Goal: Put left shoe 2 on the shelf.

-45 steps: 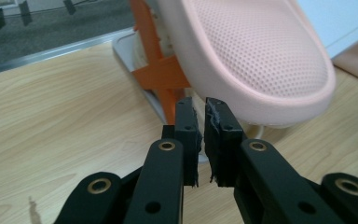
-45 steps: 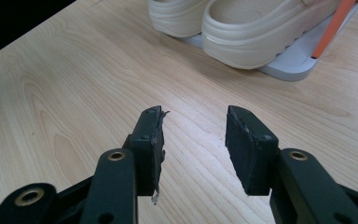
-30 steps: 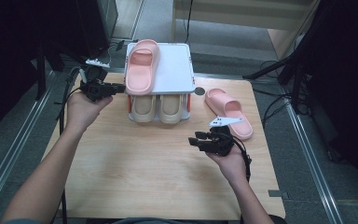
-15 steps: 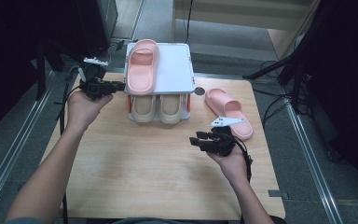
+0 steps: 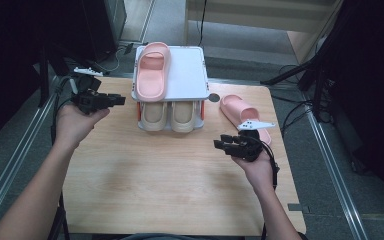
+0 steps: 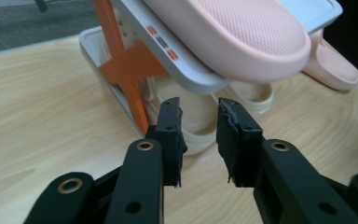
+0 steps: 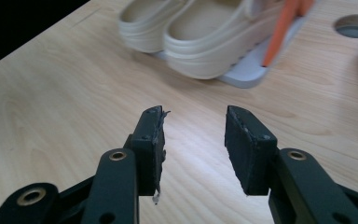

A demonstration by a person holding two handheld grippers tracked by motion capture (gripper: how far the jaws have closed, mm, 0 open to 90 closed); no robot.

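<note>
A white shoe rack (image 5: 190,75) with orange struts stands at the table's back centre. One pink slipper (image 5: 152,70) lies on its top shelf, and two beige slippers (image 5: 169,116) sit on the shelf below. A second pink slipper (image 5: 240,112) lies on the table to the right of the rack. My left gripper (image 5: 121,100) is just left of the rack, a little apart from it. Its jaws have just been opening and nothing is between them (image 6: 199,135); they point at the rack's edge (image 6: 186,70) under the pink slipper (image 6: 233,37). My right gripper (image 5: 217,145) hovers open over bare wood (image 7: 193,140), facing the beige slippers (image 7: 214,32).
The wooden table (image 5: 170,190) has a round hole (image 5: 213,97) beside the rack. Grey floor with metal rails runs along both sides, and cables and dark stands are on the right.
My left gripper has drawn back a little to the left from the rack's top shelf, and its jaws stand wider. My right gripper has shifted slightly to the right.
</note>
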